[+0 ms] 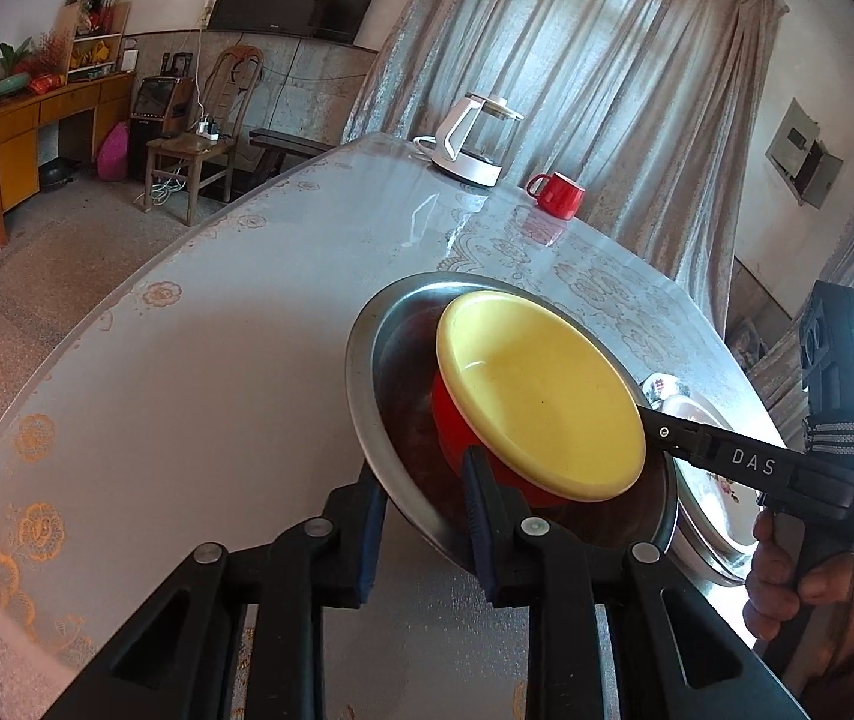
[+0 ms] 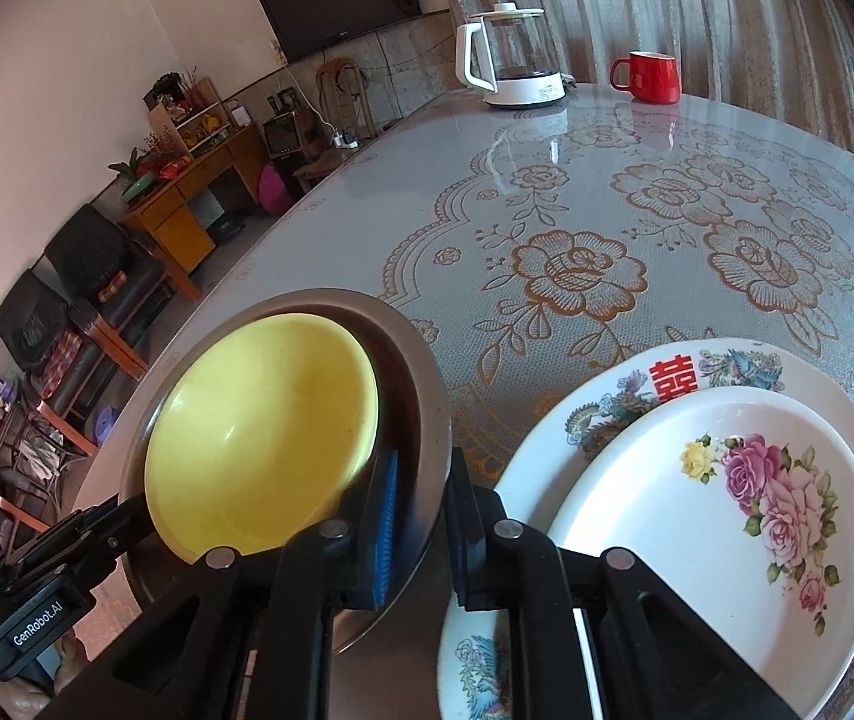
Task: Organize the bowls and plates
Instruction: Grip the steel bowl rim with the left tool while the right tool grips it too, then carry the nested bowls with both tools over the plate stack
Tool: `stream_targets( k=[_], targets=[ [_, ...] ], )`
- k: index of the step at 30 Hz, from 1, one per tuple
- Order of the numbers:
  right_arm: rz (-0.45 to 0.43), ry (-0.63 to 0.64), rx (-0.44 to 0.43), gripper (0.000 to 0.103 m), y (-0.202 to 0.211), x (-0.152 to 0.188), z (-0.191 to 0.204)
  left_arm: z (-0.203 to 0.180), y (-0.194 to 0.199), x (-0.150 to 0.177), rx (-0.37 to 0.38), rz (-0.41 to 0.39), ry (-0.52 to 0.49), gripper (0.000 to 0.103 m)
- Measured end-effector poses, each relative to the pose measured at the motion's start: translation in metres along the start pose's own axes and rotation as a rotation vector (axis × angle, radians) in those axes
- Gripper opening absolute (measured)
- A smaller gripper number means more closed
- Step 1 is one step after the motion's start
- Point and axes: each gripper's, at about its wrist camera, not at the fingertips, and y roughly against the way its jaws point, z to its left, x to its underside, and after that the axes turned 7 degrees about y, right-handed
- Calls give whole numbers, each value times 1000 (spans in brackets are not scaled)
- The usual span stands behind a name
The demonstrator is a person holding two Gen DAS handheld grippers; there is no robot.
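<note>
A bowl, yellow inside and red outside (image 1: 541, 396) (image 2: 258, 414), lies tilted in a wide steel bowl (image 1: 390, 324) (image 2: 420, 372). My left gripper (image 1: 422, 468) straddles the steel bowl's near rim, one finger outside and one inside against the red wall, shut on it. My right gripper (image 2: 423, 468) is shut on the opposite rim, its blue pad inside; in the left wrist view it (image 1: 652, 423) reaches in from the right. The left gripper (image 2: 132, 510) shows at the lower left of the right wrist view. A rose-patterned plate (image 2: 697, 510) rests on a larger plate with red characters (image 2: 667, 378) beside the steel bowl.
A glass kettle on a white base (image 1: 475, 144) (image 2: 511, 60) and a red mug (image 1: 559, 195) (image 2: 649, 75) stand at the far end of the floral-clothed table (image 2: 547, 180). A hand (image 1: 781, 576) holds the right gripper's handle. Chairs and a desk line the wall beyond.
</note>
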Motion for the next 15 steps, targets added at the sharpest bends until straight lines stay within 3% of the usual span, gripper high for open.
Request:
stream_targets(
  k=[9,15],
  targets=[
    [-76,-37,-15,14,31,8,-2,-23,27,-4,44,-53,-63,25],
    [-145,-56,8,14,67,14,-16,-54,29,-5,98,-45,-115,26]
  ],
)
